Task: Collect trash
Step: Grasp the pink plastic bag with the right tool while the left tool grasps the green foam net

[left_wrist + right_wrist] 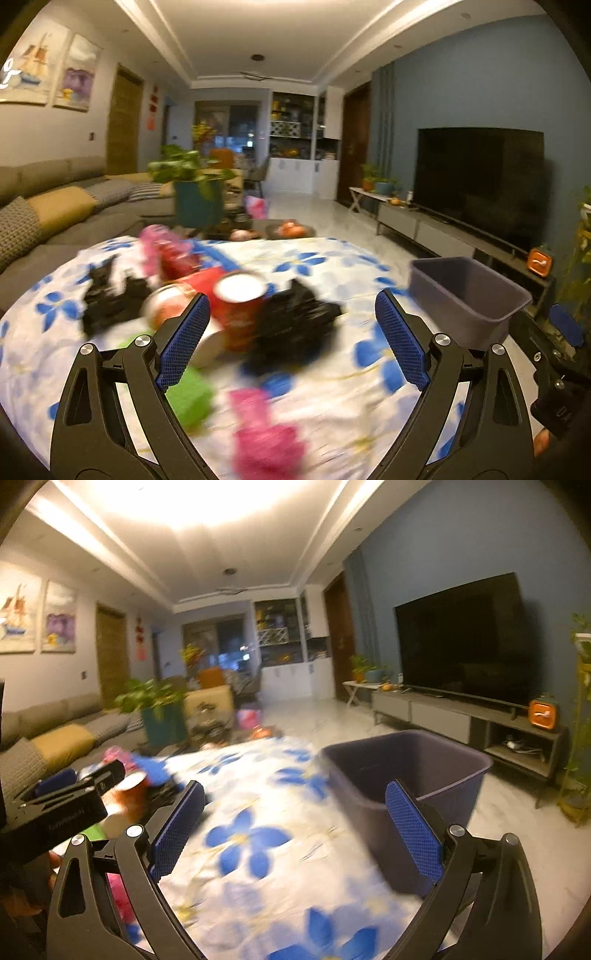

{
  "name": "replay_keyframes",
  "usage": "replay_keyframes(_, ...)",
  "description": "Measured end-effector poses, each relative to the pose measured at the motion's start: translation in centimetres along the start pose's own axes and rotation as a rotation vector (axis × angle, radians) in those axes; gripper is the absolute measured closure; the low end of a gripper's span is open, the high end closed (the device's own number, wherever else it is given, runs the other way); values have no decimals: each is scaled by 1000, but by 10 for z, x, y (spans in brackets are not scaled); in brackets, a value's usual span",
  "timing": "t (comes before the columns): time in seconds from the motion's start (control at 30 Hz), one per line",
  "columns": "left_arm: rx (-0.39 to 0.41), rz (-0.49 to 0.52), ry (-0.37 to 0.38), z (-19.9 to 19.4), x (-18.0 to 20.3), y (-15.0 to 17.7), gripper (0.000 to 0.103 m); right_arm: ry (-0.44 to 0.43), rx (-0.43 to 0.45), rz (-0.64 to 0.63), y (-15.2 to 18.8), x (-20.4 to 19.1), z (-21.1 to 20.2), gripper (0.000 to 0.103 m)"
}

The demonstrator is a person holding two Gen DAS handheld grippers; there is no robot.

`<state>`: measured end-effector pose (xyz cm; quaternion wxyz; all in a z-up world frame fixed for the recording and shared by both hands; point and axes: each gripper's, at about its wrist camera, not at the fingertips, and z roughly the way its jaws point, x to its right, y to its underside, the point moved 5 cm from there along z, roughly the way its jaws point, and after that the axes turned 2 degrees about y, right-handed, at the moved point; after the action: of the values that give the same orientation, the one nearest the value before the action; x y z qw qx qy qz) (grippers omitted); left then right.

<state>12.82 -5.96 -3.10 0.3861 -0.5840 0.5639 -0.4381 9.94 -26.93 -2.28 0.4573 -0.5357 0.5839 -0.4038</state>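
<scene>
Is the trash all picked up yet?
Not yet. Nothing shows inside the purple bin, though its floor is hidden. Both grippers, left and right, are open and empty. The red can, black bags and pink wrappers remain on the floral cloth.

This is a home living room. A long grey sofa [55, 206] with yellow cushions runs along the left of the frame, and framed paintings [48, 70] hang at the upper left. At the right, a large flat television [480, 177] stands on a low media cabinet [436, 229] against a blue wall. A potted plant [195, 192] stands in the middle, with white cupboards [295, 173] and shelves behind it.
</scene>
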Motion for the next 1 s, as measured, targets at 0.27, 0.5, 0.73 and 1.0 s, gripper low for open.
replay_keyframes(0.27, -10, -42, -154, -28, -75, 17, 14, -128, -43, -82, 27, -75, -9, 7)
replay_keyframes(0.5, -23, -69, -227, -39, -113, 31, 14, -218, -97, -112, 53, -122, -6, 7)
replay_keyframes(0.73, -43, -93, -251, -36, -132, 43, 14, -254, -125, -143, 71, -147, -2, 10)
replay_keyframes(1.0, -56, -89, -252, -32, -143, 54, 14, -268, -189, -178, 91, -167, 16, 23)
